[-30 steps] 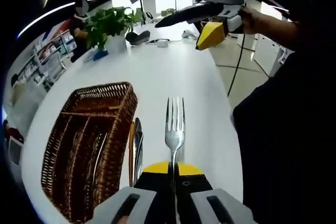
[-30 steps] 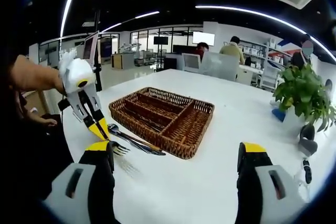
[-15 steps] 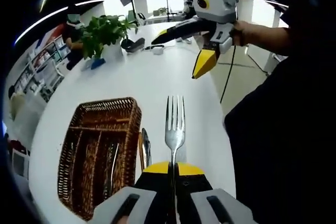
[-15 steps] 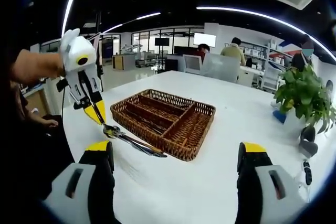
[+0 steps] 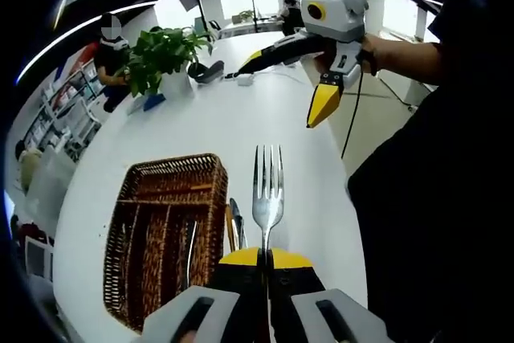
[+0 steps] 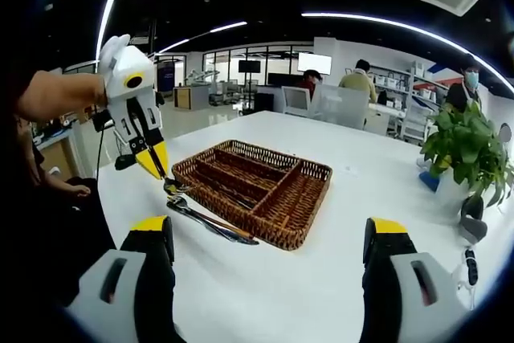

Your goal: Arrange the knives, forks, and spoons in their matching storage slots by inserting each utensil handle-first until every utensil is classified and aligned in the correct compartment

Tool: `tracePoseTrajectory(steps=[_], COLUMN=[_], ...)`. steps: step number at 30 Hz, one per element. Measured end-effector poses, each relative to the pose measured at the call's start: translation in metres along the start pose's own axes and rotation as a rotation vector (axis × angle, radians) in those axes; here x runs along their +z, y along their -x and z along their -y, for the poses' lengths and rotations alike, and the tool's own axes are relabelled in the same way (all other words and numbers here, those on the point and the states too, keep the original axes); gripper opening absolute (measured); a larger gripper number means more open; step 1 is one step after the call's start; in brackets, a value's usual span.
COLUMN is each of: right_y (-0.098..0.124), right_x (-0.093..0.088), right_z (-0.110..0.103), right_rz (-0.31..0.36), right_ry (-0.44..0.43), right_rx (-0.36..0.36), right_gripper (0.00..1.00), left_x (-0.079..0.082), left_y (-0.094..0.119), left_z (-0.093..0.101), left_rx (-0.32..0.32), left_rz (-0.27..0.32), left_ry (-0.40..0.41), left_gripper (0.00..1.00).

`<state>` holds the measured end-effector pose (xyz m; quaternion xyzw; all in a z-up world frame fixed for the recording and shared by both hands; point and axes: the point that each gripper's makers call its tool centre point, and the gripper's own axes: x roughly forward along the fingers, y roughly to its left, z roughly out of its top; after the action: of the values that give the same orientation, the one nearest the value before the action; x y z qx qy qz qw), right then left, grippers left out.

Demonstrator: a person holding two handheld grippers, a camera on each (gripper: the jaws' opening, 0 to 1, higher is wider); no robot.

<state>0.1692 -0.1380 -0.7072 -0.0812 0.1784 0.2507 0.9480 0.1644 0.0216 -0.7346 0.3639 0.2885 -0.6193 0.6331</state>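
1. in the left gripper view the left tool (image 5: 265, 259) has its yellow-tipped jaws pressed together on the handle of a silver fork (image 5: 267, 194), pinching it so the tines point straight away from the camera.
2. the fork is held above the white tabletop (image 5: 241, 118), just beside the near end of the wicker cutlery tray (image 5: 165, 230).
3. the tray is dark brown and divided into long slots; at least one piece of silver cutlery lies inside one slot in the left gripper view.
4. between the tray's wall and the held fork, loose utensils (image 5: 234, 226) lie on the tabletop right against the tray's side.
5. the right tool (image 5: 299, 70) shows in the left gripper view, raised above the far part of the tabletop in a person's hand (image 5: 377, 38), its jaws spread wide.
6. in the right gripper view the right tool (image 6: 265, 238) has its two jaws standing far apart with nothing between them.
7. that view also shows the left tool (image 6: 152, 158) coming down by the tray's (image 6: 257, 186) left corner, where the loose utensils (image 6: 209, 221) lie along its front wall.
8. a potted plant (image 6: 470, 154) stands at the right of the tabletop, well apart from the tray.
9. people sit at desks in the background.
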Motion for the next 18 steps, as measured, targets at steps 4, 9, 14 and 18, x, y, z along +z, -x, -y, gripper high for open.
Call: tracePoseTrajectory(steps=[4,9,14,18], right_y=[0.002,0.002,0.002,0.001], right_x=[0.003,0.002,0.006,0.006], right_z=[0.001,0.004,0.001,0.002], right_rz=[0.012,0.017,0.021,0.016], right_ry=[-0.010,-0.023,-0.033,-0.027], right_rx=[-0.003,-0.018,-0.011,-0.010], right_gripper=[0.99,0.99,0.99,0.99], left_x=[0.001,0.001,0.002,0.004], left_y=[0.001,0.002,0.003,0.003], left_z=[-0.002,-0.008,-0.015,-0.023], left_rx=[-0.008,-0.006,-0.007,-0.010], left_rz=[-0.001,-0.002,-0.007,-0.007], left_ry=[-0.011,-0.027,-0.044,-0.052], left_gripper=[0.00,0.00,0.00,0.00])
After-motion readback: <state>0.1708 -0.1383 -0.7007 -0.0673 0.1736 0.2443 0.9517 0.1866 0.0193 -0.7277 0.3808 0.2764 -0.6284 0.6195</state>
